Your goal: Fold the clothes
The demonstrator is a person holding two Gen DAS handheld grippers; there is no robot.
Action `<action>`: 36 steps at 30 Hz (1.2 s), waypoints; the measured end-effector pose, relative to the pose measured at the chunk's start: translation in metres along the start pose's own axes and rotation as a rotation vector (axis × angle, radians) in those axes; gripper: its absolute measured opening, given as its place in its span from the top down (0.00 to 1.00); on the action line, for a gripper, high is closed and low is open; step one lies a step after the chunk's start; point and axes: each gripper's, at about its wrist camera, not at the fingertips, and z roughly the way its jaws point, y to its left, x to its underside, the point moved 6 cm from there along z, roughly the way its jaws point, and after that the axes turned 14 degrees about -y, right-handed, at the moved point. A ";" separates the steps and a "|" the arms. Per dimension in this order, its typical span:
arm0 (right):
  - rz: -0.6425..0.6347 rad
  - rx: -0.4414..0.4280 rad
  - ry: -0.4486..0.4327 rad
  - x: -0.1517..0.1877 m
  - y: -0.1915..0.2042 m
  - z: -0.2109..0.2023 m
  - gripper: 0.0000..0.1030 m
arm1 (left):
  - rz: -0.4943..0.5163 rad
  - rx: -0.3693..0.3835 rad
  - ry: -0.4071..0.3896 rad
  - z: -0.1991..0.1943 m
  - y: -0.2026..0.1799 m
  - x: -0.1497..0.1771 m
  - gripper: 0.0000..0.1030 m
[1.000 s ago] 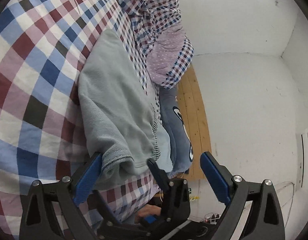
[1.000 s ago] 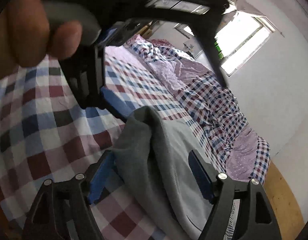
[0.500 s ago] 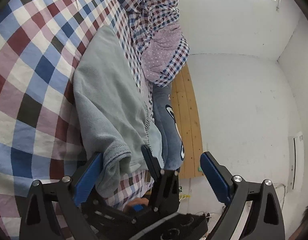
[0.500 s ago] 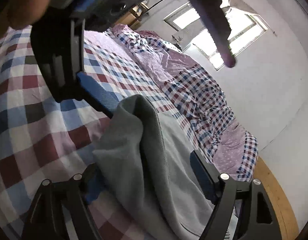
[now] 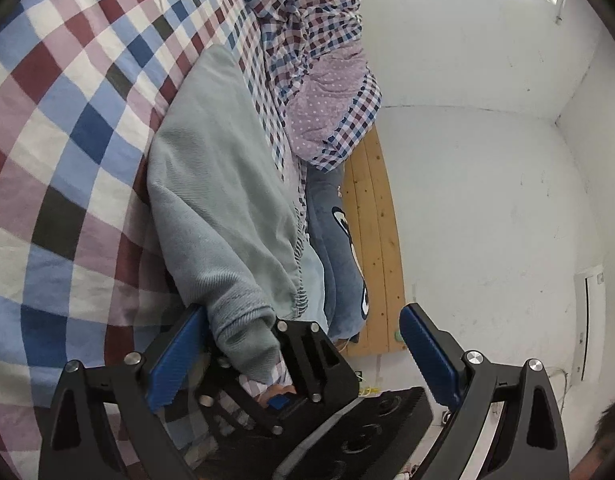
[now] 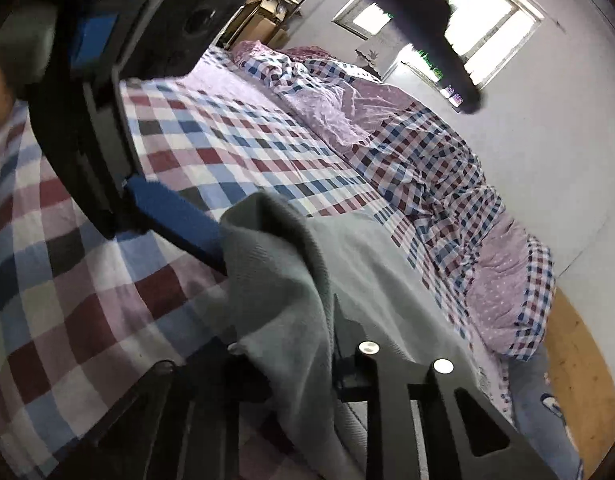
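Observation:
A grey-green sweater (image 5: pixel 219 200) lies flat on the checked bed sheet (image 5: pixel 67 140), with its near corner bunched and raised. My left gripper (image 5: pixel 303 356) stands wide open, and that corner rests against its left blue pad (image 5: pixel 175 356). My right gripper (image 5: pixel 255 344) reaches in between the left jaws. In the right wrist view its jaws (image 6: pixel 295 340) are closing, with the sweater (image 6: pixel 387 280) fold pinched between them. One blue pad (image 6: pixel 175 216) of the left gripper touches the fold from the far side.
A rumpled checked and dotted quilt (image 5: pixel 307 20) lies along the far side of the bed. A blue cartoon cushion (image 5: pixel 339 240) sits at the bed's edge above the wooden floor (image 5: pixel 379 240). White walls stand beyond, and windows (image 6: pixel 487 20) show in the right wrist view.
The right gripper's jaws have come together on the sweater's raised fold, where they stood wide around it before. The left gripper has barely shifted and stays open.

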 end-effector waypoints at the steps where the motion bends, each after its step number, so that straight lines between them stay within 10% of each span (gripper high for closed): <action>1: 0.014 -0.002 -0.002 -0.001 -0.003 -0.002 0.82 | 0.002 0.002 0.002 0.000 -0.001 -0.001 0.05; 21: 0.115 -0.008 -0.090 -0.010 -0.023 -0.046 0.86 | 0.088 -0.190 0.005 0.047 0.026 -0.050 0.09; 32: 0.050 0.015 -0.074 -0.012 -0.007 -0.053 0.86 | 0.177 -0.313 0.020 0.081 0.032 -0.059 0.79; 36: 0.022 0.043 -0.097 -0.023 -0.004 -0.057 0.87 | 0.291 -0.298 -0.033 0.067 0.002 -0.057 0.86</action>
